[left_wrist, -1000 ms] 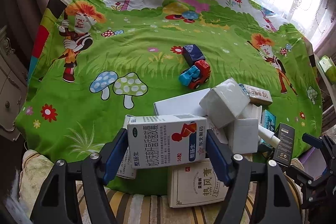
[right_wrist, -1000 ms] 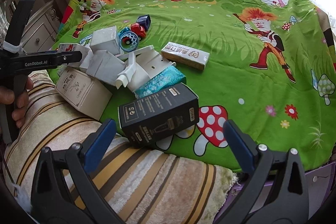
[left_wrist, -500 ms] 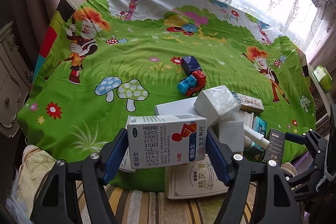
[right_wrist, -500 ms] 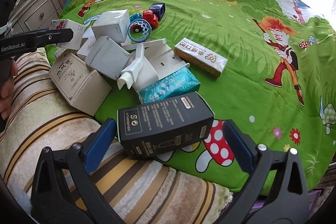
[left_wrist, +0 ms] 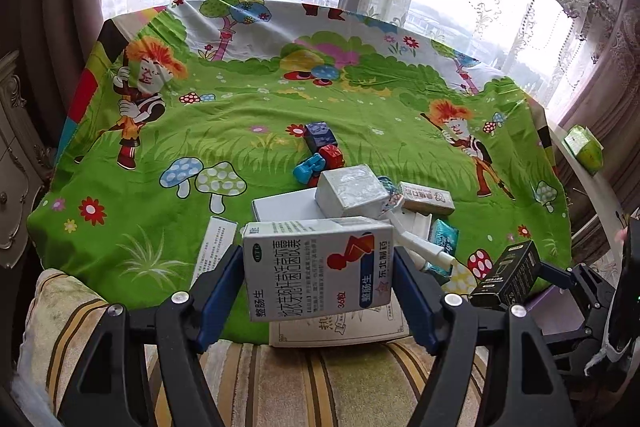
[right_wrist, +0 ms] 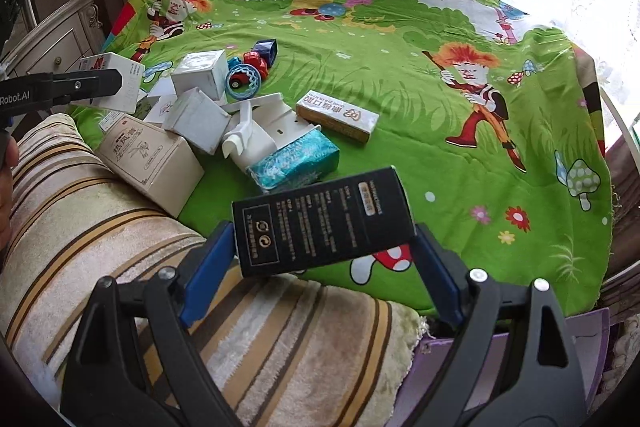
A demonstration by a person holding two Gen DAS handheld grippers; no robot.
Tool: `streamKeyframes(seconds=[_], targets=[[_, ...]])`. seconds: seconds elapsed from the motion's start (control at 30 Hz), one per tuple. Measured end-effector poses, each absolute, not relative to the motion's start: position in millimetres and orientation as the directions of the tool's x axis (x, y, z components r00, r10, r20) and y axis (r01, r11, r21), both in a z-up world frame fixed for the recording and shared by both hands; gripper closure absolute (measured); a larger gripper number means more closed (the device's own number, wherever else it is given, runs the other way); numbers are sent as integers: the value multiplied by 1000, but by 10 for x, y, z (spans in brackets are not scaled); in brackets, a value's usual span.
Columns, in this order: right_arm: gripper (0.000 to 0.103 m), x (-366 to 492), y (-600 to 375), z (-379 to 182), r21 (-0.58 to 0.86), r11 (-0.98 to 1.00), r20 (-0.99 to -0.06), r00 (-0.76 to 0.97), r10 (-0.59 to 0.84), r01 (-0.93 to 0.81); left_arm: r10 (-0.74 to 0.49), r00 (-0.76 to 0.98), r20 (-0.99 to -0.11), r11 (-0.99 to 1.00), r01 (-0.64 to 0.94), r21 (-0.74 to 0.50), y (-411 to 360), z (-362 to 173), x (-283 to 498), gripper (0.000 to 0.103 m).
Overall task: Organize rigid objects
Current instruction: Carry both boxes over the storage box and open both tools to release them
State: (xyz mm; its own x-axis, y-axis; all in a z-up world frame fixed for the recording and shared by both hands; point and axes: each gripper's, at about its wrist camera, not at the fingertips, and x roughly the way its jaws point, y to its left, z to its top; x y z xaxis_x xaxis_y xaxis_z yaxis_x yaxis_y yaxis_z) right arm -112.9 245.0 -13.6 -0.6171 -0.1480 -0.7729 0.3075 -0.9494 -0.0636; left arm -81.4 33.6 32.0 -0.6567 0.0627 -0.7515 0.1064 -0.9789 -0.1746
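Your left gripper (left_wrist: 318, 267) has its jaws clamped on the white medicine box (left_wrist: 316, 267) with the red figure and blue label; both blue pads press its short ends and it hangs clear of the pile, lying crosswise between them. Your right gripper (right_wrist: 320, 251) has the black box (right_wrist: 324, 221) between its jaws, which have just been closing; the pads now press both of its ends, and it sits tilted, its right end higher, above the near edge of the green cartoon cloth (right_wrist: 400, 75).

The rest of the pile lies near the cloth's near-left edge. In the right wrist view, a cream box (right_wrist: 150, 163) rests half on the striped blanket (right_wrist: 100, 227), with two white cube boxes (right_wrist: 196, 123) just beyond it. A white plastic holder (right_wrist: 260, 127) leans among them, touching the teal tissue pack (right_wrist: 296, 163). The gold-and-white long box (right_wrist: 338, 115) lies just right of the holder. Farther out sit a blue ring toy (right_wrist: 243, 81), a red toy car (right_wrist: 256, 61) and a dark blue block (right_wrist: 266, 49), close together.
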Motion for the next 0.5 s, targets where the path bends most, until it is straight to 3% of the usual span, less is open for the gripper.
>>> streamKeyframes(seconds=[0.5], targets=[[15,-271,3293,108,14,-1000,-734,-679,2,-18,284,-630,-723,-959,-190,-212,1374,509,-533,30]])
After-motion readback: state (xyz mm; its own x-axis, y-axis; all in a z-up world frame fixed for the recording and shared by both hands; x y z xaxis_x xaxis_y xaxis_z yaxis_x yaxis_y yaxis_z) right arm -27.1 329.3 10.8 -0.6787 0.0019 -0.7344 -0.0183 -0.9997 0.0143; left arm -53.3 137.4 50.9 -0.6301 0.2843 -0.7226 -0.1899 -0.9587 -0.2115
